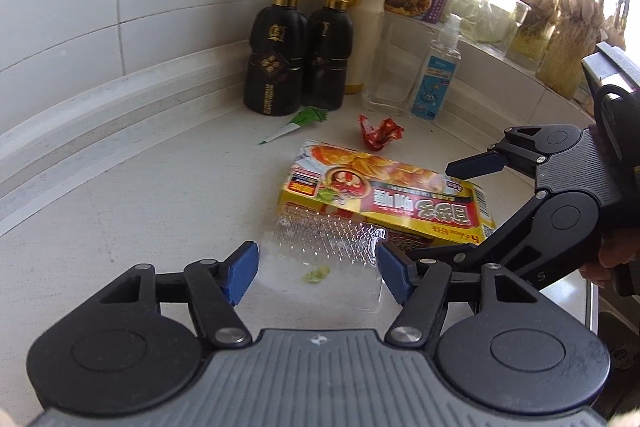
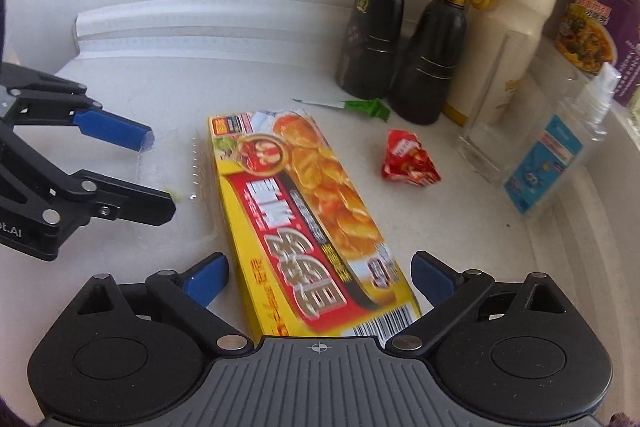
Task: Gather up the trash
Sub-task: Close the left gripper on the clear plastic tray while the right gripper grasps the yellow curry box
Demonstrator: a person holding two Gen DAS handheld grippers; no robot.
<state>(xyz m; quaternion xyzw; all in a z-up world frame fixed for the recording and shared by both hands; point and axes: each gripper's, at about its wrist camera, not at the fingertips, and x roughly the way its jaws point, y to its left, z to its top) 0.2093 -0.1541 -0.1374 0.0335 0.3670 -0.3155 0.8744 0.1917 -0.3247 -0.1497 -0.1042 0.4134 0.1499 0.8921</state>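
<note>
Yellow-red food box [image 2: 304, 211] lying flat, right gripper [image 2: 320, 277] spread wide astride it, left gripper [image 1: 318, 269] released around clear plastic tray [image 1: 324, 251], crumpled red wrapper [image 2: 410, 163] at two o'clock

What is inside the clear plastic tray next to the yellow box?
A small green smear sits in the clear plastic tray; otherwise it looks empty. The yellow box hides its far edge.

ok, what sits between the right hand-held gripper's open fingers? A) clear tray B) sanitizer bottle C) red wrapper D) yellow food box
D: the yellow food box lies flat on the counter with its near end between the right hand-held gripper's open fingers, not yet clamped.
</note>
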